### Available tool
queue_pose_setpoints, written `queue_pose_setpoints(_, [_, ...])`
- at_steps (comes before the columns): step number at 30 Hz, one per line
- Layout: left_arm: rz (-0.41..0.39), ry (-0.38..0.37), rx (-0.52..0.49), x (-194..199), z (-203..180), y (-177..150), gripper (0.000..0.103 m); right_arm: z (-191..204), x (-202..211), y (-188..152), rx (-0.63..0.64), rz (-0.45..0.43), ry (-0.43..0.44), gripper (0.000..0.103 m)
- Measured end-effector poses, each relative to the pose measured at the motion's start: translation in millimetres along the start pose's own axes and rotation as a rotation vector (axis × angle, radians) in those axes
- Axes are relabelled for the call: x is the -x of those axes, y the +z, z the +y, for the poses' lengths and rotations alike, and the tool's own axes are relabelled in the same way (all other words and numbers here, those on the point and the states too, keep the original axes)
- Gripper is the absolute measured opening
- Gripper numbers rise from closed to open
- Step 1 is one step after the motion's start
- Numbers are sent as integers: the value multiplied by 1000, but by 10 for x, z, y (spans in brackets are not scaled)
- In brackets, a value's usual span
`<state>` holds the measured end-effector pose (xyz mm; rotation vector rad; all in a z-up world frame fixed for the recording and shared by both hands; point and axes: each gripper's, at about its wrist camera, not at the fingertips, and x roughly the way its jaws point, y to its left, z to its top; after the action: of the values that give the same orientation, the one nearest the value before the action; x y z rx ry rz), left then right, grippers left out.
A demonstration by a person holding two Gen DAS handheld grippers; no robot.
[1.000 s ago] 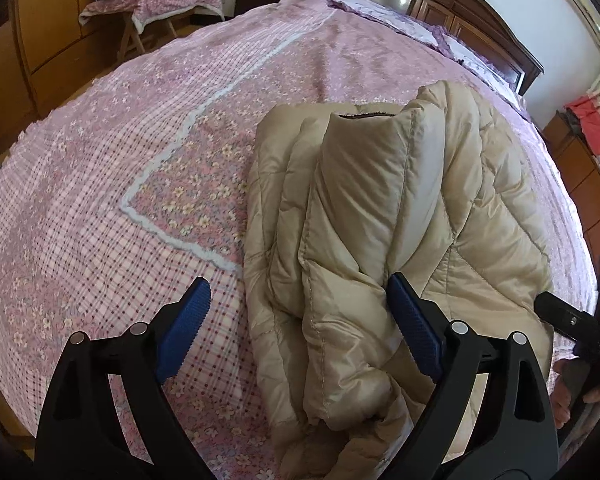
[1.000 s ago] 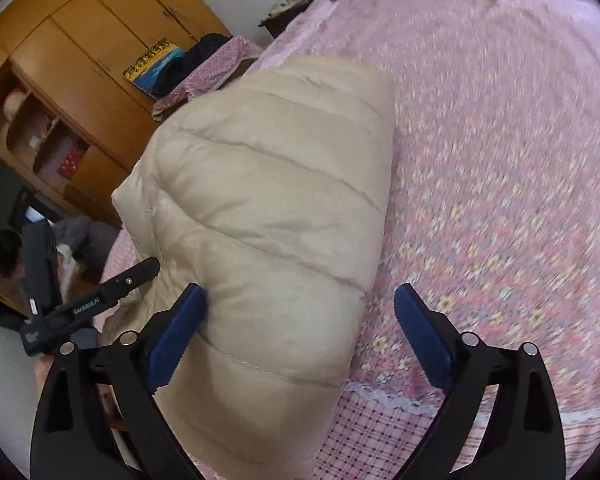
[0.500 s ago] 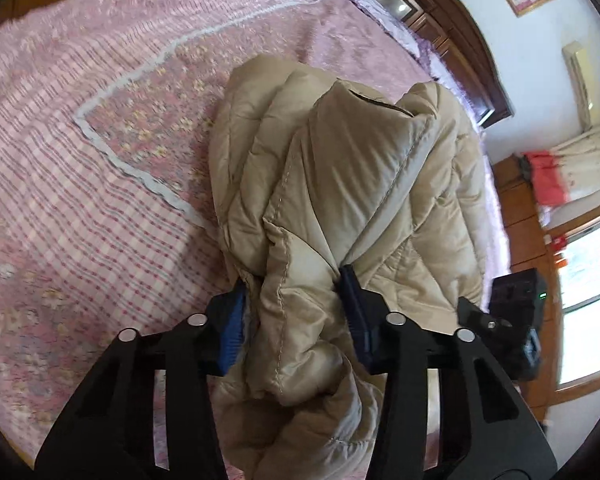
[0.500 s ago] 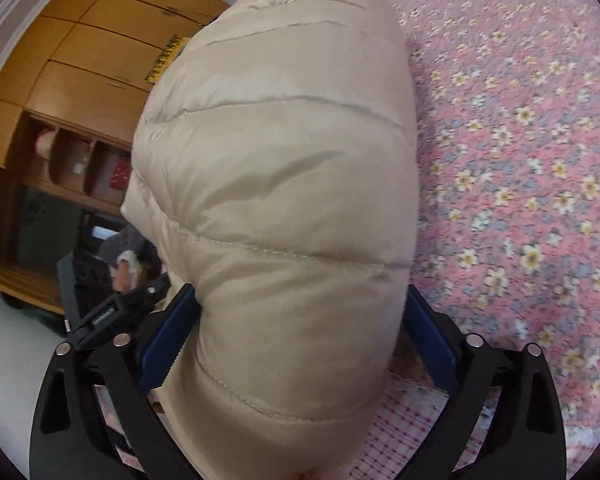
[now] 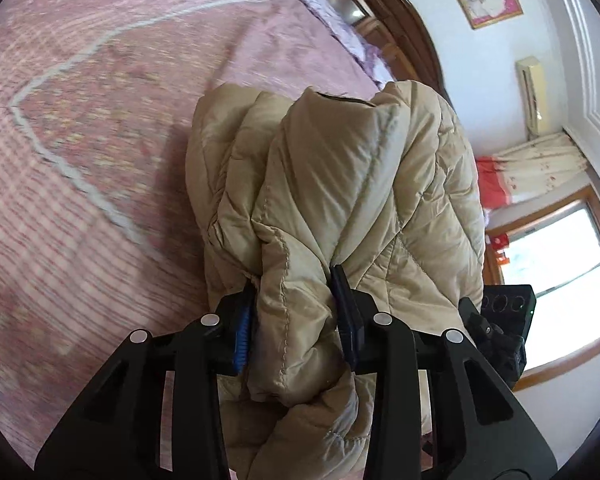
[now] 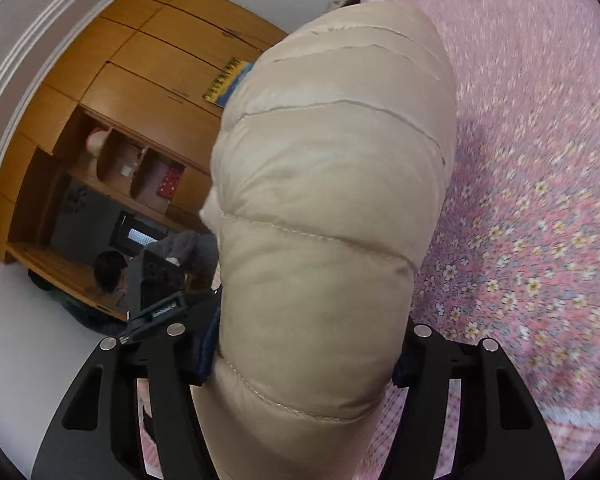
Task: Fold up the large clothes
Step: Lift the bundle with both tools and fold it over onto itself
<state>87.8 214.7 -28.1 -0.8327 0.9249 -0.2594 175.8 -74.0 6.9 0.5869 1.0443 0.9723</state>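
Note:
A beige quilted puffer jacket [image 5: 340, 184] is bunched and lifted above the pink bed [image 5: 100, 120]. My left gripper [image 5: 296, 320] is shut on a thick fold of its near edge, blue pads pressed into the fabric. In the right wrist view the same jacket [image 6: 332, 200] bulges between the fingers of my right gripper [image 6: 304, 356], which is shut on a wide padded roll of it. The right gripper's body [image 5: 504, 320] shows at the right edge of the left wrist view.
The pink flowered bedspread [image 6: 540, 160] spreads under and beyond the jacket. A dark wooden headboard [image 5: 400, 28] stands at the far end. A wooden wardrobe with shelves [image 6: 140, 100] lines the wall. A window [image 5: 560, 272] is at the right.
Both grippers went from open to shut on the jacket's near edge. They have raised it off the bed, and the views have tilted upward.

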Motion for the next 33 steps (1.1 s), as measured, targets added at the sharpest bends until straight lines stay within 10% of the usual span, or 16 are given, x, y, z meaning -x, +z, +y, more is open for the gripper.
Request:
queue_pose_setpoints(14, [177, -57, -165, -869, -1025, -507, 33, -39, 1208, -372, 15, -120, -176, 61])
queue_pose_setpoints(25, [190, 173, -313, -1228, -1126, -790, 50, -833, 1332, -752, -128, -111, -319, 78])
queue_pose_setpoints(33, [122, 284, -418, -1032, -1243, -1016, 55, -522, 1451, -920, -47, -176, -509, 82])
